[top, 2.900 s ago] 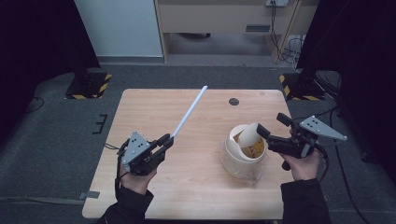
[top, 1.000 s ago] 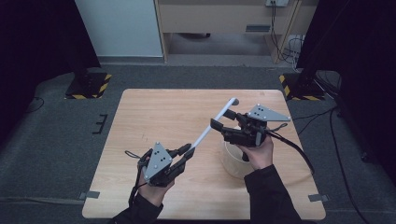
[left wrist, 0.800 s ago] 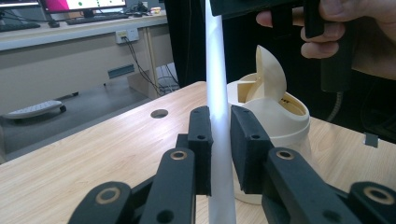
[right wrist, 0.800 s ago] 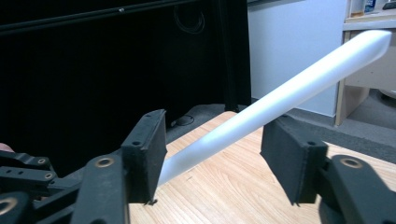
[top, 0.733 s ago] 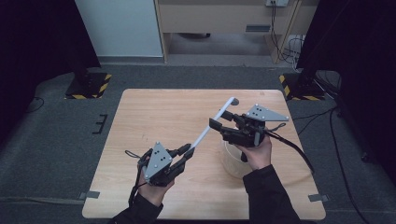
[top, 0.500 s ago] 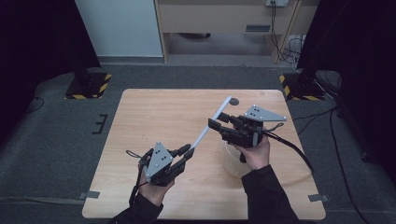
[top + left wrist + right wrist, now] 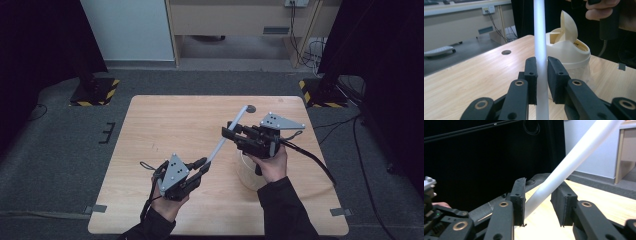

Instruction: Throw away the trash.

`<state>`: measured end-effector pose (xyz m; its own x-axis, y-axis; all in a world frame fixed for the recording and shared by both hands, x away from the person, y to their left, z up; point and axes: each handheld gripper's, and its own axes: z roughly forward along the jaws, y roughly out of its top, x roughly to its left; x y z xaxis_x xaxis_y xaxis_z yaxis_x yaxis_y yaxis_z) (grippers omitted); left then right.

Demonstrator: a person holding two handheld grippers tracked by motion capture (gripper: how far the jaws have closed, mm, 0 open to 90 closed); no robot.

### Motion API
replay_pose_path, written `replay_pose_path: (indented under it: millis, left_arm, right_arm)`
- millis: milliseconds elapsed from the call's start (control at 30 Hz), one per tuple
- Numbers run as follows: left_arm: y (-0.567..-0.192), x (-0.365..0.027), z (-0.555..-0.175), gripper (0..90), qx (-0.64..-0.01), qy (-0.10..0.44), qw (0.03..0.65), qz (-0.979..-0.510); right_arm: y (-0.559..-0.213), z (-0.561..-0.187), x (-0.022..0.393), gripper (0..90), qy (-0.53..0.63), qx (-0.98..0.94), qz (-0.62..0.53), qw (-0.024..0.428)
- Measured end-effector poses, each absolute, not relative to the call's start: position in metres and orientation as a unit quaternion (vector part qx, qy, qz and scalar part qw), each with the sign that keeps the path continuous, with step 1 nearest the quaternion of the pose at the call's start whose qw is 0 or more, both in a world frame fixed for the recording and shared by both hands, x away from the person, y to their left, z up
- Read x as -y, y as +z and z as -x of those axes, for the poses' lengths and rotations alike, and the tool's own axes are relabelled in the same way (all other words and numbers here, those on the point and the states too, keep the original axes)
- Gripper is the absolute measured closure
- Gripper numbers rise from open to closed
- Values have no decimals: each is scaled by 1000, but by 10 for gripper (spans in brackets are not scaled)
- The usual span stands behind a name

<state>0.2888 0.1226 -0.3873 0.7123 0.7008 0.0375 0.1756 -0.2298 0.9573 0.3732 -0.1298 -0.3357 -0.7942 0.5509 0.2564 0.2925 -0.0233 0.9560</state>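
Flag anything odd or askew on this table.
The white straw kinks where the right gripper has been closing around it, while the left gripper clamps its lower end. The cup has its lid flap standing open.

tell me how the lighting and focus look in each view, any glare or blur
High view: even light on the pale wooden table, dark at both sides, slightly soft. Left gripper view: the white plastic tube is bright and washed out, the cream lidded container fairly sharp. Right gripper view: black backdrop, tube glaring towards the top, jaws sharper than the background.
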Motion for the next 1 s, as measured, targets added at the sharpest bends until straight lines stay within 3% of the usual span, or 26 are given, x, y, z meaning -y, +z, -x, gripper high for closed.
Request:
replay_pose_path:
  millis: [33,133,500,1000]
  left_arm:
    - [-387,-123,-289,772,-294,240,547,-746]
    - [-389,-124,-290,743,-298,235,545,-747]
    - [-394,-137,-298,666,-325,225,538,-744]
    - [-436,-188,-316,404,-402,200,473,-758]
  right_arm:
    - [-336,-373,130,660,647,-692,-305,100]
    - [-336,-373,130,796,645,-692,-309,98]
    - [-333,-371,134,799,649,-689,-307,103]
    - [-320,-360,157,799,665,-671,-303,126]
